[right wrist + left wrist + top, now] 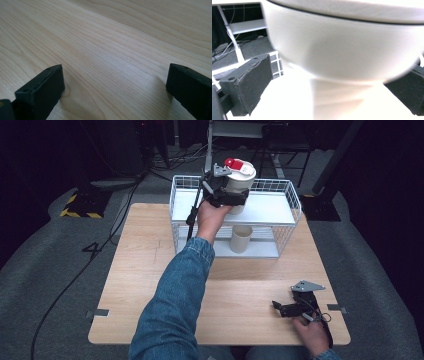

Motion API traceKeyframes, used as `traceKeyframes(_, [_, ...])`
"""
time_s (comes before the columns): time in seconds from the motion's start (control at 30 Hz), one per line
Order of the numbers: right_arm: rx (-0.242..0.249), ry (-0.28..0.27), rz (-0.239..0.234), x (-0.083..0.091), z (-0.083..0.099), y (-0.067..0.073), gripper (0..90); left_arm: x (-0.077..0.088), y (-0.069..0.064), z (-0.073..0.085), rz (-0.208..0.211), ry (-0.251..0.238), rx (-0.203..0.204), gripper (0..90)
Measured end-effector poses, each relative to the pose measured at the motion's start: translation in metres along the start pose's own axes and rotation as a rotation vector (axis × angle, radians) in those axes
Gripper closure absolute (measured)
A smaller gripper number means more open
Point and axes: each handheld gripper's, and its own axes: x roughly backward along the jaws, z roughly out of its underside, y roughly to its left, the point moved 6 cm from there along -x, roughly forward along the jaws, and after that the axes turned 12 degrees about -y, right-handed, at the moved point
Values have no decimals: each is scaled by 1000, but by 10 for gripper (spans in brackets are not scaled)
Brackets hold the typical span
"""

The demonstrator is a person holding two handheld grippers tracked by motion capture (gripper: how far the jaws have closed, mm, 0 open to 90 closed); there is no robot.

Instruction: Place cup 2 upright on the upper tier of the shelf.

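The white cup [239,179] with a red-marked lid stands upright on the wire rack's [292,200] top shelf, toward its left back corner. The left gripper [231,196] brackets the cup, jaws spread, pads clear of its sides. The right gripper [284,308], also spread, rests near the table's [145,285] front right corner.

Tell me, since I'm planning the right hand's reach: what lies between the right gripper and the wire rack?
Bare wooden table between right gripper and wire rack, per the high view.
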Motion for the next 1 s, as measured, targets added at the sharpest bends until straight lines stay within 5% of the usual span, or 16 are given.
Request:
traceKeyframes(0.33, [1,0,1,0,0,0,22,44,-11,-6,42,-9,-26,0])
traceKeyframes(1.0, [50,4,-82,-4,-2,-3,4,139,-28,10,63,-19,-32,0])
